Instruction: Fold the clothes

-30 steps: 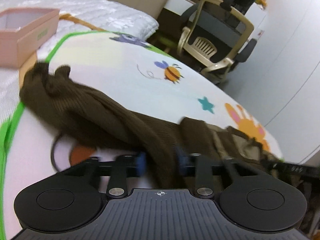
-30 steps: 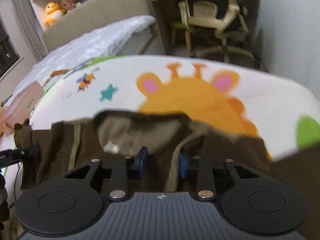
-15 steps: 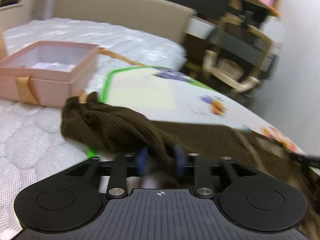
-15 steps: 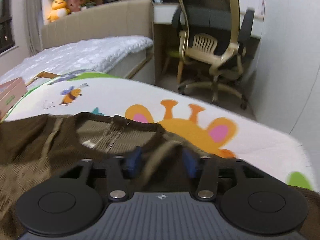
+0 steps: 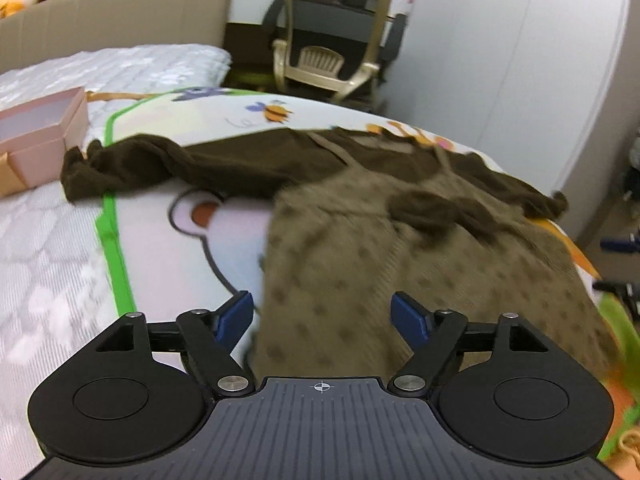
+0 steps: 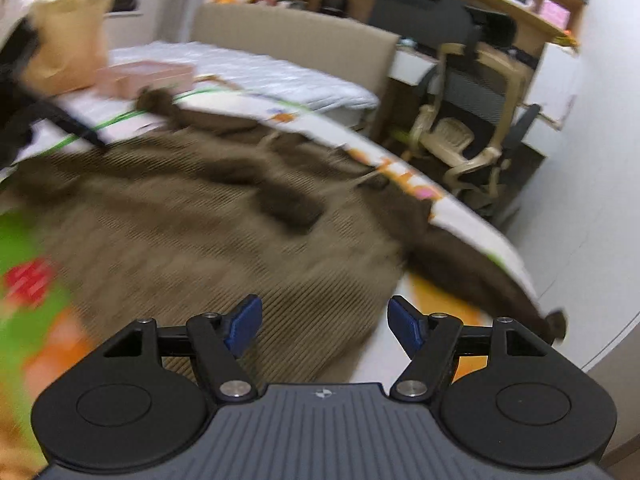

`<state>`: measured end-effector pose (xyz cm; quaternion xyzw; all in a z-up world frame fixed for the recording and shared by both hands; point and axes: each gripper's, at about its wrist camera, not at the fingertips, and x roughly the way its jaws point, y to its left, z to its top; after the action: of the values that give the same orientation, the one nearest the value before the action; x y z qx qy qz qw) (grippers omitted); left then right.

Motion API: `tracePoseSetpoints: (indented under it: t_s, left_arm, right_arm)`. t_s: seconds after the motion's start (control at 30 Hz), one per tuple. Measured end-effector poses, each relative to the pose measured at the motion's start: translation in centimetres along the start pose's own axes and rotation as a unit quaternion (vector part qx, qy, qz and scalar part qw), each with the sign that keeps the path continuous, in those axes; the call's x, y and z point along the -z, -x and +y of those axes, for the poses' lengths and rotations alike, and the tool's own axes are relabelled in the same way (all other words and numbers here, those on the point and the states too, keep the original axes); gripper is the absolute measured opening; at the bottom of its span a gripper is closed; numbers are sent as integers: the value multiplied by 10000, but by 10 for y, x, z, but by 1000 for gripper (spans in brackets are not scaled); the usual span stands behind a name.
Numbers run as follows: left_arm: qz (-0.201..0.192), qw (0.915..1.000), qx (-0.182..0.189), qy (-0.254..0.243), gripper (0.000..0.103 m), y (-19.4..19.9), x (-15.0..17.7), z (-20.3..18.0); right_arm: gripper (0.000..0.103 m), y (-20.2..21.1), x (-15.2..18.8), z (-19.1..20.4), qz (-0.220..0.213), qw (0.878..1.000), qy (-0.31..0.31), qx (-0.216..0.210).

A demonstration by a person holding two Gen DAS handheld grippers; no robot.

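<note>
No readable text, labels, brands or nos. in either view. Cartoon mat [image 5: 224,132] on the bed carries only drawings (bee, bear face), no letters. Pink box [image 5: 44,128] shows no legible print from this angle. Items on the shelf [image 6: 516,0] above the desk are too small and blurred to read. Left tool [image 5: 322,314] and right tool [image 6: 322,322] bodies bear only a small crosshair-type mark, no wording.

Soft, even indoor light with no glare; strong fisheye bending toward the edges, and motion blur worst at 9 o'clock in the right wrist view.
</note>
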<state>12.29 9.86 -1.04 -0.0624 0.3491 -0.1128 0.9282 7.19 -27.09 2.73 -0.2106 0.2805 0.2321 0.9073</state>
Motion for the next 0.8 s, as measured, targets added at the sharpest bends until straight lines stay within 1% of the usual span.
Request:
tracePoseSetpoints:
  t_s: [0.07, 0.13, 0.17, 0.23, 0.3, 0.33, 0.37, 0.4, 0.43, 0.47, 0.5, 0.53, 0.6, 0.73, 0.77, 0.8]
  left_arm:
    - [-6, 10000, 7, -24, 85, 10, 9, -7]
    - [-48, 9999, -60, -106, 92, 21, 19, -14]
    - [-74, 9998, -103, -165, 94, 26, 23, -17]
    - [-89, 9991, -256, -317, 94, 34, 30, -23]
    - [-77, 9978, -445, -476, 94, 39, 35, -29]
    - [-64, 9973, -516, -509, 94, 40, 37, -31]
    - [-59, 9969, -576, -537, 94, 42, 38, -32]
    - [-80, 9967, -595, -548, 94, 44, 38, -33]
    - [-102, 9965, -615, -558, 94, 47, 38, -34]
    - [-123, 9963, -634, -569, 94, 49, 38, -35]
    - [-145, 9961, -649, -582, 95, 51, 38, -35]
    - [-168, 9959, -647, -604, 95, 53, 37, -36]
    - [-199, 9956, -638, -657, 95, 55, 37, -39]
    - [-212, 9952, -606, -734, 95, 58, 38, -42]
    - [-207, 9952, -609, -741, 95, 58, 38, -42]
    - [-200, 9951, -613, -745, 95, 58, 39, -42]
  right_arm:
    - [76, 15, 15, 15, 70, 9998, 151, -123]
    - [78, 24, 28, 30, 161, 9990, 357, -194]
    - [78, 24, 33, 37, 225, 9984, 496, -135]
    - [79, 20, 42, 48, 337, 9962, 787, 145]
    - [79, 19, 46, 53, 176, 9950, 900, 390]
    - [68, 18, 46, 55, 123, 9944, 910, 519]
    - [59, 17, 45, 56, 33, 9929, 922, 745]
    - [43, 17, 46, 57, -41, 9919, 902, 896]
    - [31, 19, 45, 55, -115, 9920, 821, 955]
    - [25, 22, 44, 53, -194, 9923, 716, 995]
    - [15, 26, 44, 51, -248, 9921, 646, 1051]
    - [10, 30, 44, 48, -296, 9916, 586, 1112]
    - [6, 39, 44, 39, -369, 9905, 379, 1269]
    - [5, 54, 53, 19, -251, 9885, -66, 1491]
    - [5, 56, 58, 15, -127, 9891, -117, 1466]
    - [5, 56, 65, 13, 9, 9909, -124, 1342]
